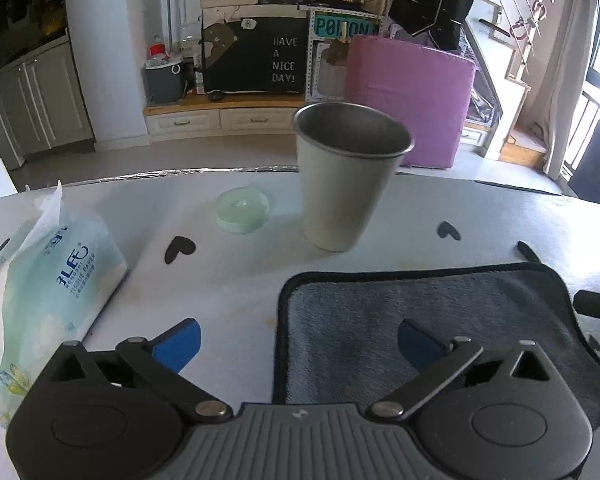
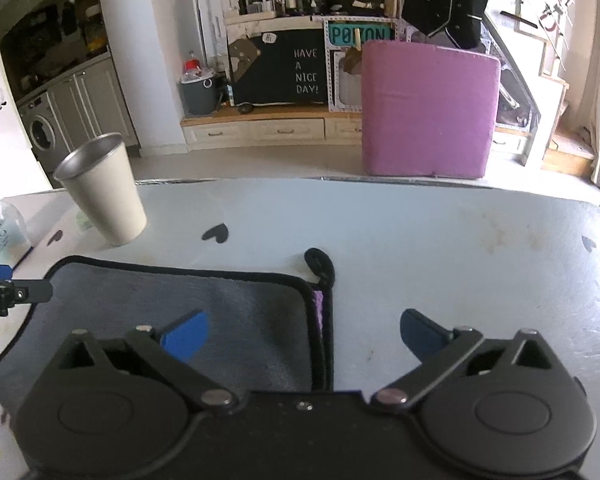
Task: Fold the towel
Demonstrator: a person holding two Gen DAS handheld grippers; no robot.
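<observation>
grey towel (image 1: 428,320): one; tools: two, left tool (image 1: 300,344), right tool (image 2: 304,334).

White table (image 2: 420,232) carries grey towel (image 2: 180,312), cup (image 2: 104,192), tissue pack (image 1: 52,288), green disc (image 1: 242,210).

Folded grey plush towel with black piped edging (image 1: 428,320) (image 2: 172,312) lying flat on the white tabletop (image 1: 240,280).

It lies just in front of the cream metal cup (image 1: 346,178) (image 2: 102,190), apart from it. Its corners are rounded; at its right edge, stacked layers show a purple underside, and a black hanging loop (image 2: 320,266) sticks out toward the cup's side.
</observation>
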